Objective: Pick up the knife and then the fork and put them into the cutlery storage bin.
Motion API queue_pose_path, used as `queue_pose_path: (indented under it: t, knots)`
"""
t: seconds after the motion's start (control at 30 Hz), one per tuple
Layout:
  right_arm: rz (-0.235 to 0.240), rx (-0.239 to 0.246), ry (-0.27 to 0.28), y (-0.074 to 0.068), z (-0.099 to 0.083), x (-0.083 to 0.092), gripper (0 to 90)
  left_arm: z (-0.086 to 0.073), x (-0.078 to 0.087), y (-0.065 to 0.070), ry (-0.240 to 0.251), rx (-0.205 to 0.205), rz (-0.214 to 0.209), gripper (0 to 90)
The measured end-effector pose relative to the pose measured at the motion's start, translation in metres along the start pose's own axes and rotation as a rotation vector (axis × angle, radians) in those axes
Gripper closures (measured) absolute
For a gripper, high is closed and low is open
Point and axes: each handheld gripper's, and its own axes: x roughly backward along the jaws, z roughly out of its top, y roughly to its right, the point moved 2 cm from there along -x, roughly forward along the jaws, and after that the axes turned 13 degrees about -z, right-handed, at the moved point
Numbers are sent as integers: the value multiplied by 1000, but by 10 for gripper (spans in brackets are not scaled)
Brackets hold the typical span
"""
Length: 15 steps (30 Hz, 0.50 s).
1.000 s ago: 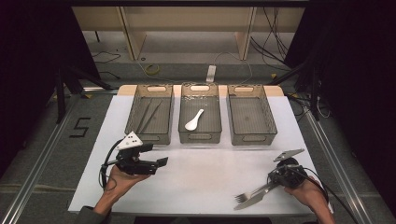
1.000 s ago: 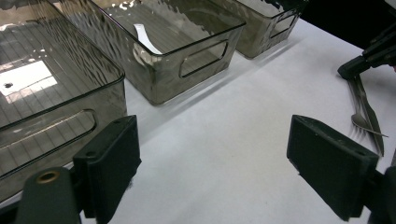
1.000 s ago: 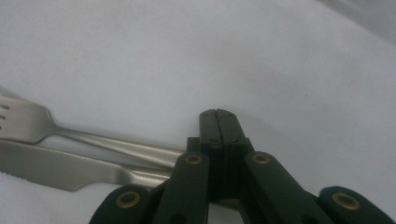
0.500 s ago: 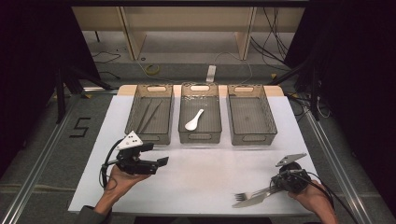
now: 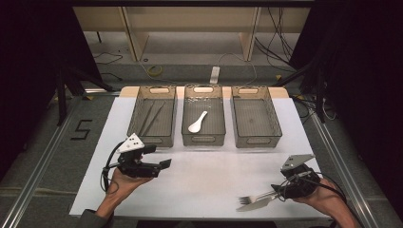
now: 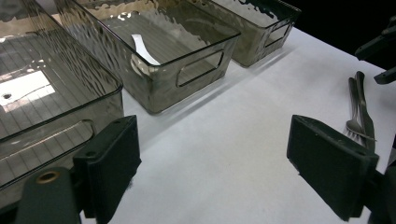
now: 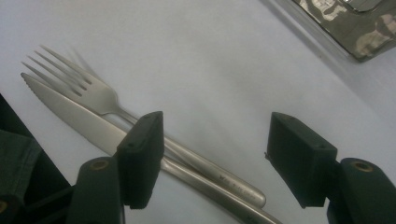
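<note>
A metal fork (image 7: 88, 91) and a knife (image 7: 70, 112) lie side by side on the white table near its front edge, also visible as the fork and knife (image 5: 254, 199) in the high view. My right gripper (image 7: 217, 149) is open low over their handles, which run between the jaws. At the front left, my left gripper (image 5: 159, 156) is held open above the table with nothing between its jaws. It looks across the table at the cutlery (image 6: 359, 107).
Three clear bins stand in a row at the back. The left bin (image 5: 153, 137) holds dark chopsticks (image 5: 152, 116). A white spoon (image 5: 197, 122) lies in the middle bin (image 5: 203, 137). The right bin (image 5: 256, 138) is bare. The table's front edge is close to the cutlery.
The right gripper has drifted a little right and toward the near edge, and the fork and knife shifted with it. The left gripper has stayed put.
</note>
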Motion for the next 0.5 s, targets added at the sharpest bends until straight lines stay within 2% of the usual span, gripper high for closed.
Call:
queue_pose_path:
  t: [0.5]
  knots:
    - [18,68,-80,-4,-7,-12,328,1,1,0,12,-3,-5,166]
